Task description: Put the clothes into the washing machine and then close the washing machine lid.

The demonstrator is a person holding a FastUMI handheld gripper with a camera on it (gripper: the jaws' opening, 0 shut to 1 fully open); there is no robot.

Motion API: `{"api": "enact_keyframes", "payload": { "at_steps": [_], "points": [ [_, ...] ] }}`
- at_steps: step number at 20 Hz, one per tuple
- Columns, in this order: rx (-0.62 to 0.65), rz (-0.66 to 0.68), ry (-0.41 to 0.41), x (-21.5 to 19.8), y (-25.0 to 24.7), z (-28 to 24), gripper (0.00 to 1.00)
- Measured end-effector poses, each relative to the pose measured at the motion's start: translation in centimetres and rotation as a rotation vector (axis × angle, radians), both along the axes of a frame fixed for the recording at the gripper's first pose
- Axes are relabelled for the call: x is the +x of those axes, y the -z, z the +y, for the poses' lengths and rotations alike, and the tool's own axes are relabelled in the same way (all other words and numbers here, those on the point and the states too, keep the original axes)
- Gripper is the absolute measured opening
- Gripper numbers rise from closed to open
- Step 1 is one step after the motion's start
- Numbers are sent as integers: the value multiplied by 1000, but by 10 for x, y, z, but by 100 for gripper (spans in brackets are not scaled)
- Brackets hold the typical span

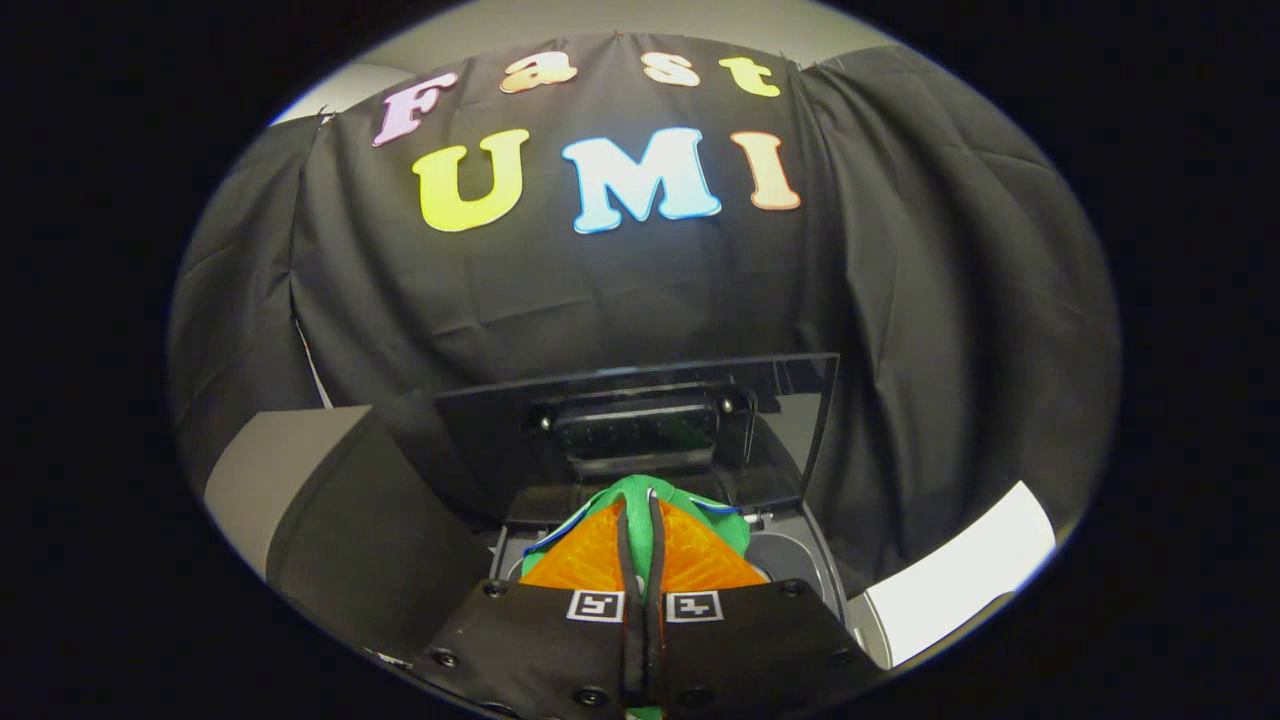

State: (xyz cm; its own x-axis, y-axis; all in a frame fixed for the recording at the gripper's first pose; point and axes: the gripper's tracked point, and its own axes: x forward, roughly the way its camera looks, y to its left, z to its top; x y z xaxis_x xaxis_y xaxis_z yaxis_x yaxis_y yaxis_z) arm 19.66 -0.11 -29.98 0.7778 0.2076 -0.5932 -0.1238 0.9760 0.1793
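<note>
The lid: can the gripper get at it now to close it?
Probably not yet. The gripper is shut on the green cloth, so its fingers are busy. The lid stands open just beyond them, with nothing between, so after dropping the cloth the way looks free.

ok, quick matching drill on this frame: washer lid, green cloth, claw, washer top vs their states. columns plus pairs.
Things:
1. washing machine lid
2. green cloth
3. claw
4. washing machine top

States or places:
A. pinched between the two fingers
B. raised, standing open beyond the fingers
C. shut on the cloth
D. grey surface under and just ahead of the fingers

Pairs: 1-B, 2-A, 3-C, 4-D
</note>
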Motion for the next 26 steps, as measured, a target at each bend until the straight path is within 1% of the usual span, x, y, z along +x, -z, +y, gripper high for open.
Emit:
{"api": "enact_keyframes", "payload": {
  "at_steps": [8,12,16,19,22,23,26],
  "points": [
    [14,107,-7,0,67,3,2],
    [-26,169,-30,-5,100,6,2],
    [-24,240,-17,-13,130,6,3],
    [-32,280,-12,-25,142,5,3],
    [-40,303,-21,-33,154,6,10],
    [-34,290,-19,-34,151,7,18],
    [-45,260,-5,-29,141,3,21]
  ]
}}
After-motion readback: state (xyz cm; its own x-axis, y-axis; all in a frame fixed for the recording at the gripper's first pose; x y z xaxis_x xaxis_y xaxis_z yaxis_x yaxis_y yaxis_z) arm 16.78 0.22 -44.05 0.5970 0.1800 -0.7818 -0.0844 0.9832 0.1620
